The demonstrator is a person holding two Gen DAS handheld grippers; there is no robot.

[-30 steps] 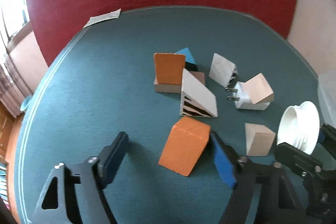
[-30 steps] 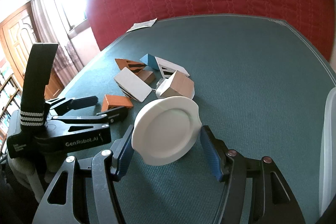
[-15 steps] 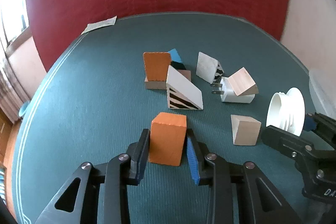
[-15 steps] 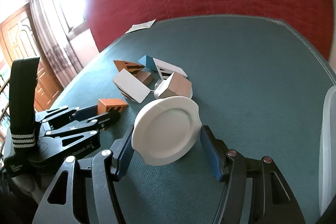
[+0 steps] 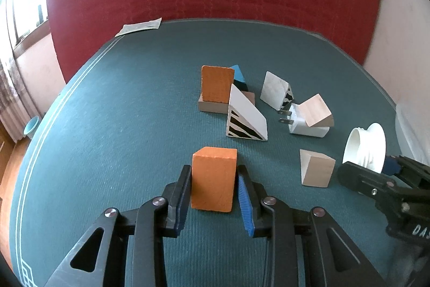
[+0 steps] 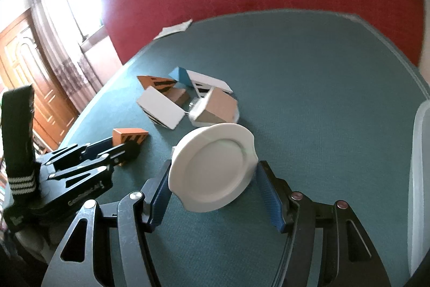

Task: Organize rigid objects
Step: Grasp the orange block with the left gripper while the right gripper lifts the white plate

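The left gripper [image 5: 214, 191] is clamped on an orange block [image 5: 214, 179] standing on the green table [image 5: 121, 125]. Beyond the block lies a striped white wedge [image 5: 246, 117]; to its right sits a plain wooden block [image 5: 317, 168], then a white plate [image 5: 365, 149].

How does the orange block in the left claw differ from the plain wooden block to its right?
The orange block is painted orange; the plain wooden block is bare pale wood. The orange block is clamped between the left claw pads; the wooden block stands free on the table. Both are flat-faced blocks.
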